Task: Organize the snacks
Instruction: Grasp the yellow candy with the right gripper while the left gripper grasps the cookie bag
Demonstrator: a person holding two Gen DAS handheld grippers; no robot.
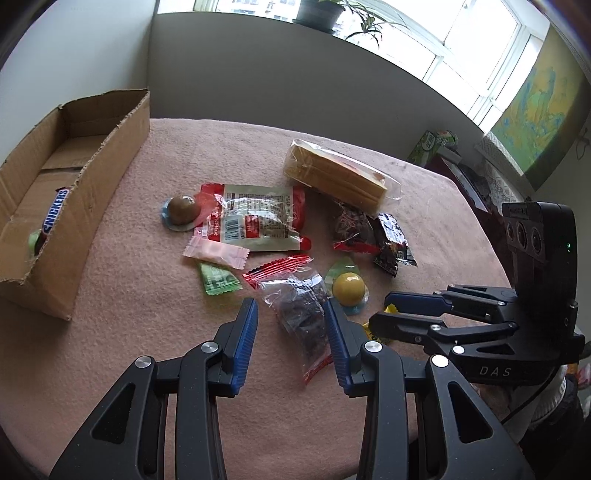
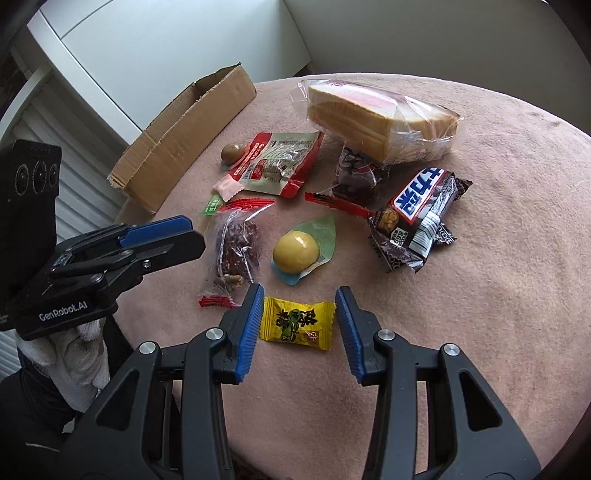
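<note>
Snacks lie scattered on a pink cloth. My left gripper [image 1: 291, 308] is open, its fingers on either side of a clear bag of dark dried fruit [image 1: 304, 314], which also shows in the right wrist view [image 2: 236, 247]. My right gripper [image 2: 300, 301] is open around a small yellow candy packet [image 2: 297, 323]. A cardboard box [image 1: 74, 192] at the left holds a Snickers bar [image 1: 55, 216]. Near the middle lie a yellow jelly cup [image 2: 295, 253], a red-and-white pouch [image 1: 258, 218], a bagged bread loaf [image 2: 380, 118] and a dark Snickers pack [image 2: 417, 218].
A brown jelly cup [image 1: 183, 210], a pink candy [image 1: 216, 251] and a green candy [image 1: 218, 282] lie left of the pile. The cloth's right edge drops off to furniture [image 1: 480, 177]. A window sill with plants [image 1: 332, 14] runs behind.
</note>
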